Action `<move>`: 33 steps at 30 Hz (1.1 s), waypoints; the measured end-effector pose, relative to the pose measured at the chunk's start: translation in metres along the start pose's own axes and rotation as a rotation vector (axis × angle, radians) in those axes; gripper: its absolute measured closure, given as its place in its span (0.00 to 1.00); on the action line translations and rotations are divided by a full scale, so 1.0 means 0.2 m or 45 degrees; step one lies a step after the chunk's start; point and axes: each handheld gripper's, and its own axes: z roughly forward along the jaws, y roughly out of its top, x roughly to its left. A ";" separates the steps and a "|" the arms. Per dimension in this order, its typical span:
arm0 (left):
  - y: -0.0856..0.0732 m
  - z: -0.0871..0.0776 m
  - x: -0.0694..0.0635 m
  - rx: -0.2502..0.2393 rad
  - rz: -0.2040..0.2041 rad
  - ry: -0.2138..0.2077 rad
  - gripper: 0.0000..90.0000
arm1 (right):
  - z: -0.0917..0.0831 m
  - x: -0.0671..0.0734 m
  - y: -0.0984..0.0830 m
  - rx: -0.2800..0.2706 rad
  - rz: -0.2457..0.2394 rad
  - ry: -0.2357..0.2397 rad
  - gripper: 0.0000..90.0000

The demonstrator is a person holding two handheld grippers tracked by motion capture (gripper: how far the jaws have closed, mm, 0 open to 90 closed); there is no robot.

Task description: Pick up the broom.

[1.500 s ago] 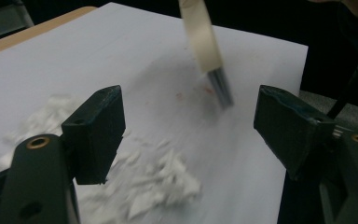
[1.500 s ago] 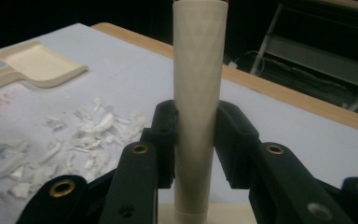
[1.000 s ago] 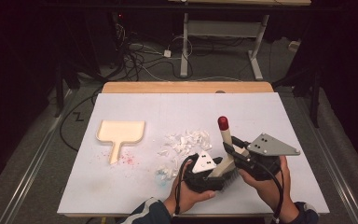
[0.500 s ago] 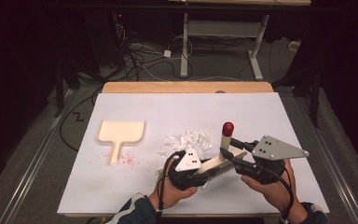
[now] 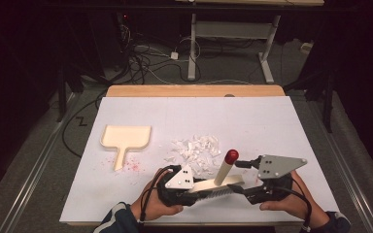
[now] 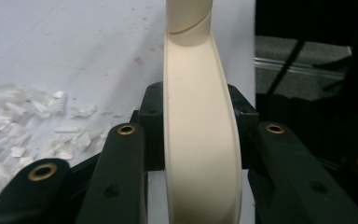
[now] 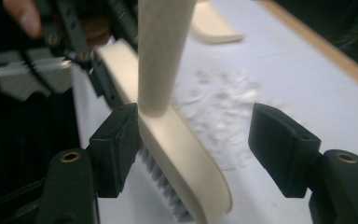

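Left hand-held gripper (image 5: 194, 191) clamped on brush (image 5: 217, 185) head, near counter (image 5: 272, 121) front edge. Dustpan (image 5: 125, 138) lies far left; paper scraps (image 5: 196, 149) just behind brush. Brush handle, red-tipped, tilts up. Right hand-held gripper (image 5: 245, 189): jaws spread apart around brush's other end, one pad touching, no grip

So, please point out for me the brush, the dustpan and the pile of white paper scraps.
brush (image 5: 218, 186): high view, on its cream back, below the handle.
dustpan (image 5: 126, 136): high view, on the bare inside of its cream pan.
pile of white paper scraps (image 5: 196, 149): high view, on the middle of the heap.
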 end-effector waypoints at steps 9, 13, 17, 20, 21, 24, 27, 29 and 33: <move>0.02 -0.02 -0.04 -0.019 0.102 -0.147 0.72 | 0.15 0.07 -0.03 0.146 -0.124 0.229 0.46; 0.02 -0.01 -0.06 -0.002 0.137 -0.179 0.72 | 0.18 0.10 -0.03 0.147 -0.144 0.324 0.59; 0.01 -0.01 -0.05 -0.028 0.115 -0.183 0.71 | 0.18 0.10 -0.04 0.135 -0.124 0.357 0.71; 0.01 -0.02 -0.04 -0.049 0.103 -0.165 0.67 | 0.18 0.10 -0.04 0.116 -0.139 0.379 0.75; 0.01 -0.02 -0.03 -0.065 0.094 -0.152 0.66 | 0.18 0.10 -0.04 0.121 -0.131 0.370 0.75; 0.01 -0.05 -0.02 -0.072 0.072 -0.065 0.57 | 0.18 0.09 -0.04 0.113 -0.123 0.332 0.75; 0.00 -0.09 -0.01 -0.087 0.047 0.002 0.49 | 0.16 0.07 -0.04 0.107 -0.097 0.281 0.75; -0.01 -0.11 -0.01 -0.086 0.040 0.106 0.36 | 0.15 0.05 -0.04 0.102 -0.087 0.243 0.75; -0.06 -0.18 -0.01 -0.107 0.017 0.240 0.27 | 0.12 0.03 -0.04 0.089 -0.055 0.178 0.75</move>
